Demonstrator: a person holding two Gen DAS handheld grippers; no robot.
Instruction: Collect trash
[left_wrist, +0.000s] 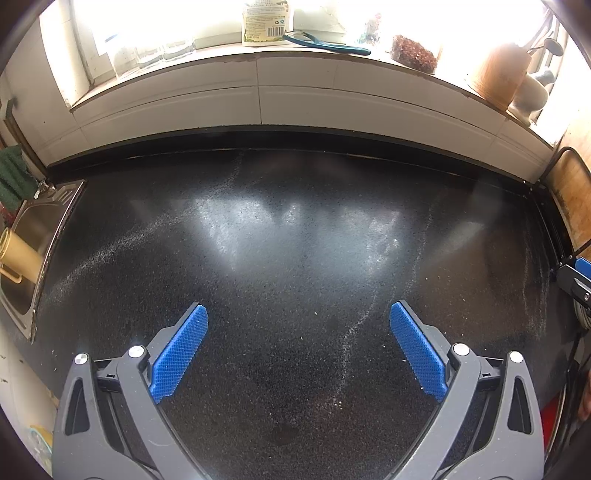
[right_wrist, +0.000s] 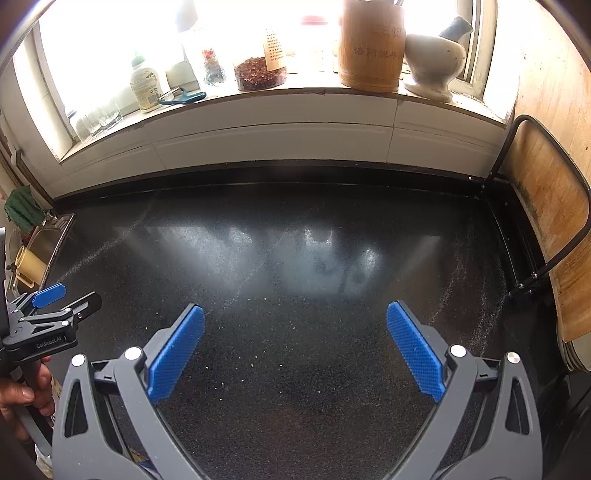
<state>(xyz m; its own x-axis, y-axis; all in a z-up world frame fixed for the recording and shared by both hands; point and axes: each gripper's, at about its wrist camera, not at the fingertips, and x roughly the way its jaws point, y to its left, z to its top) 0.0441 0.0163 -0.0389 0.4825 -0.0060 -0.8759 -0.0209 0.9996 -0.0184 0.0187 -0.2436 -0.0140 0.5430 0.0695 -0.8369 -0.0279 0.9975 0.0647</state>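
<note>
Black speckled countertop fills the left wrist view, glossy with window glare and streaked with pale dust and a few small light crumbs near the bottom centre; no larger piece of trash can be made out. The left gripper hovers over the counter with its blue-padded fingers spread wide apart, holding nothing. A steel sink sits at the left edge with a tan cup lying in it. On the windowsill behind stand a labelled bottle, blue scissors, a bag of red flakes and a wooden canister.

From the right wrist view the same counter shows scattered pale crumbs between and ahead of the fingers. The right gripper is also wide open and empty. At the left edge a hand holds the left gripper by its handle. A wooden cutting board leans in a wire rack on the right, and a white mortar with pestle stands beside the wooden canister on the sill.
</note>
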